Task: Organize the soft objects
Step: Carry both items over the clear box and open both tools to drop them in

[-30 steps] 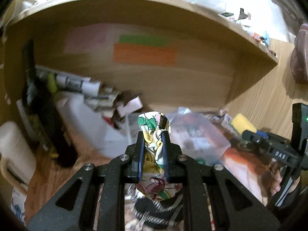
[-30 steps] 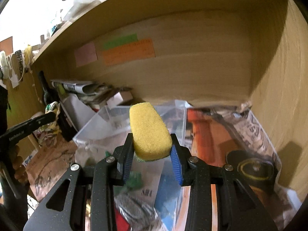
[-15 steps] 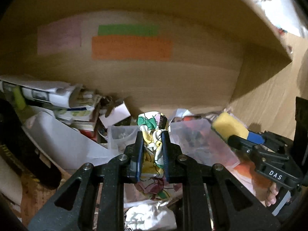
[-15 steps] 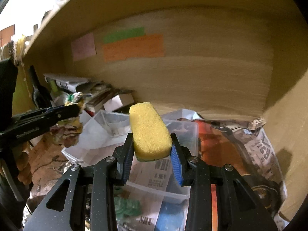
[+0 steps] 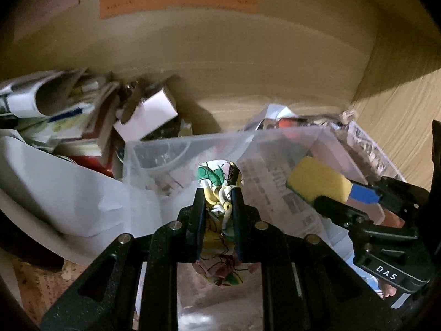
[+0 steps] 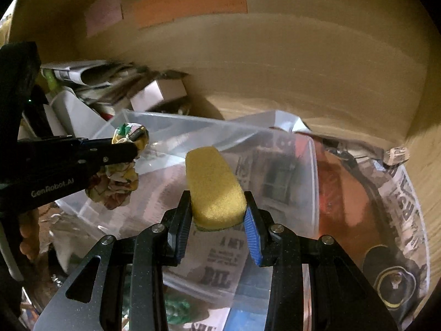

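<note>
My left gripper [image 5: 218,193] is shut on a crumpled floral cloth [image 5: 219,176] and holds it over the near edge of a clear plastic bin [image 5: 193,143]. The cloth also shows in the right wrist view [image 6: 121,165], hanging from the left gripper [image 6: 132,146]. My right gripper [image 6: 217,201] is shut on a yellow sponge [image 6: 212,187] and holds it above the same bin [image 6: 275,143]. In the left wrist view the sponge [image 5: 317,179] is at the right, over the bin. The bin stands on newspaper inside a wooden shelf.
A pile of papers and a small white box [image 5: 146,113] lies at the back left. A white sheet [image 5: 69,193] lies left of the bin. Newspaper [image 6: 408,193] and a dark round object [image 6: 391,278] lie right of the bin. The wooden back wall carries coloured labels [image 6: 190,2].
Both grippers have moved forward into the shelf and now hang over the clear bin. Each still holds its object.
</note>
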Tool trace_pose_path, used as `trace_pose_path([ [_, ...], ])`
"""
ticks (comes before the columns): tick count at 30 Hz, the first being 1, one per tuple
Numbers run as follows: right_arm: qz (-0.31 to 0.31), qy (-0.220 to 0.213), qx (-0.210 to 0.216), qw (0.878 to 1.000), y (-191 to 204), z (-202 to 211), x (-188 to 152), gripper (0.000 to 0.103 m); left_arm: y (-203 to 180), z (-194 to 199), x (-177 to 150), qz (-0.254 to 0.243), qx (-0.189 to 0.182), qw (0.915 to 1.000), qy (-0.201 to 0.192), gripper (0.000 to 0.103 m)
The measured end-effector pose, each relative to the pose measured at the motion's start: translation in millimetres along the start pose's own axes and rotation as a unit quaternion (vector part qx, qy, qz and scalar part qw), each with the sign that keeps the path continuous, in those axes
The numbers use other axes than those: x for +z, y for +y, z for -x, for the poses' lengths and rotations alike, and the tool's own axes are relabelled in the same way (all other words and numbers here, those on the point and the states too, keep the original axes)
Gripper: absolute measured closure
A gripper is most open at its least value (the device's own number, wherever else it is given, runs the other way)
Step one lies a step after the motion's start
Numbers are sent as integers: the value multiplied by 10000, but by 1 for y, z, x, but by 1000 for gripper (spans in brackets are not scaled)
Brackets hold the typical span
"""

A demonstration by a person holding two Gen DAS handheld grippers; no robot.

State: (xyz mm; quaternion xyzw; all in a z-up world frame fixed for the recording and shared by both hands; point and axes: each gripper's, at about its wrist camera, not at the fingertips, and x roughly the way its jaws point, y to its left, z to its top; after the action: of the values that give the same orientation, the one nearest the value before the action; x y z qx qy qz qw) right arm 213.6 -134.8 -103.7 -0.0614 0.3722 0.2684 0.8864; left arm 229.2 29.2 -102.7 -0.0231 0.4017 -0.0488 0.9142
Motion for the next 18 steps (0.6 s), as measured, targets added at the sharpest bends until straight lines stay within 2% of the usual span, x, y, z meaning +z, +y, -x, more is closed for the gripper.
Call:
trace_pose_path([
  [1,-6,37,-15,10000,-1,-2,-1,70,-1,-3,-1,-20,-2,10000,44,85],
  [3,-12,63,-64,10000,0,-6,-1,70,-2,-3,-2,-53,20,10000,74,76],
  [5,-6,110,-96,9999,0,-8,-2,69,-3,-2,-3,-72,33,10000,45,60],
  [7,-3,140,-120,9998,0,-9,-2,63,-4,2,-4,-94,67,9999,-31,52],
  [10,0,61,-169,9998,0,-5,0,50,-5,12,-5,-106,48,9999,-124,51],
  [13,25,-131,-164,9998,3,5,4,48,-4,29,-7,-87,0,9996,-255,49],
  [18,96,-655,-187,9976,10,45,6,35,-2,72,-13,-72,5,9972,-744,38],
])
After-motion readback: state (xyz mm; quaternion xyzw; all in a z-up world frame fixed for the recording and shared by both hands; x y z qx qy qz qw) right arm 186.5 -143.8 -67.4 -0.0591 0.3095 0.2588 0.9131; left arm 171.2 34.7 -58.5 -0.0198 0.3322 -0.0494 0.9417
